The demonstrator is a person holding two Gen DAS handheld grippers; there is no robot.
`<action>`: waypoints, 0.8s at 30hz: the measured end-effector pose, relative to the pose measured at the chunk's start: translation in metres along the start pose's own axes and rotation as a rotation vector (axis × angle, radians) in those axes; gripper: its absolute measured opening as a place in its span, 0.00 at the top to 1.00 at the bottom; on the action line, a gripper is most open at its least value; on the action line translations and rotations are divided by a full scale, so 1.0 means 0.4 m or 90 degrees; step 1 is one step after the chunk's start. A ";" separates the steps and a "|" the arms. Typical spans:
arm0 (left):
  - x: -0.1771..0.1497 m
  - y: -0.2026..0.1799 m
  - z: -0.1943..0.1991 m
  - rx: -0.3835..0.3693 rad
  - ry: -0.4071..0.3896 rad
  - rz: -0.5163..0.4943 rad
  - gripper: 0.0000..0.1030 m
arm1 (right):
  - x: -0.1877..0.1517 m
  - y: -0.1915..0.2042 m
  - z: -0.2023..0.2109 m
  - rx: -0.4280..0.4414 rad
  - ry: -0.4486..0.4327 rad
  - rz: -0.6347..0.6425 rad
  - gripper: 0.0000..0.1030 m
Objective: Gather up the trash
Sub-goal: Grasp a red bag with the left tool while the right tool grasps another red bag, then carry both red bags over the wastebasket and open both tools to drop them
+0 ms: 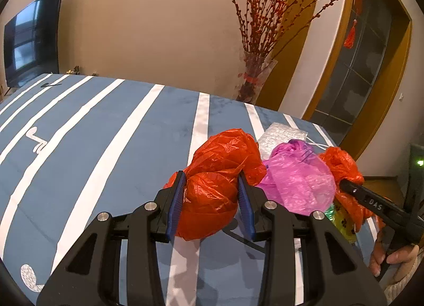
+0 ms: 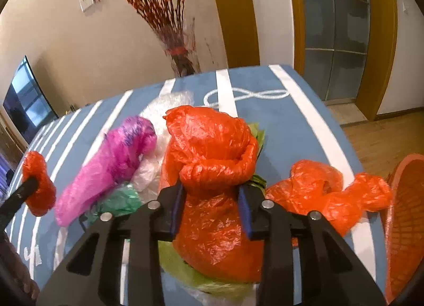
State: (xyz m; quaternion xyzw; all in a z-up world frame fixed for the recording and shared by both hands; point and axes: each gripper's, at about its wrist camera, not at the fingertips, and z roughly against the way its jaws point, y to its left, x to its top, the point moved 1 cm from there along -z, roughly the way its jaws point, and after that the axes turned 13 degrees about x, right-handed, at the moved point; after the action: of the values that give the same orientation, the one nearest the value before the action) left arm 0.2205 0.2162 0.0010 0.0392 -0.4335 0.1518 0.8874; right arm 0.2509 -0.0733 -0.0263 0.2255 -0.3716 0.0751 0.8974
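In the left wrist view my left gripper is shut on a crumpled red-orange plastic bag just above the blue striped tablecloth. To its right lie a pink bag and bubble wrap. The right gripper reaches in from the right edge into a second orange bag. In the right wrist view my right gripper is shut on that large orange bag, which rests on a green sheet. The left gripper shows at the far left with its small orange bag.
A third orange bag lies right of the held one, next to an orange mesh basket at the table's right edge. The pink bag, a green bag and clear plastic lie left. A vase of red branches stands behind.
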 end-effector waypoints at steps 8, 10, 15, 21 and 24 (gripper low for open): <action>0.007 -0.045 0.050 -0.026 -0.012 -0.009 0.63 | -0.010 0.001 0.134 -0.002 -0.047 0.009 0.66; 0.008 -0.067 0.067 -0.036 -0.016 -0.015 0.63 | -0.014 -0.006 0.166 -0.007 -0.057 0.006 0.66; 0.008 -0.122 0.106 -0.063 -0.025 -0.029 0.63 | -0.030 -0.041 0.243 -0.025 -0.082 -0.004 0.66; -0.001 -0.212 0.152 -0.102 -0.032 -0.052 0.63 | -0.062 -0.108 0.356 -0.058 -0.117 -0.026 0.66; -0.010 -0.264 0.171 -0.124 -0.034 -0.066 0.63 | -0.077 -0.141 0.406 -0.080 -0.133 -0.032 0.66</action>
State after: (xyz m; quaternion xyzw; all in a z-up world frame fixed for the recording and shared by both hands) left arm 0.1983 0.1010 0.0468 -0.0211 -0.4668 0.0616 0.8819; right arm 0.1433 -0.1969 0.0335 0.1849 -0.4614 0.0049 0.8677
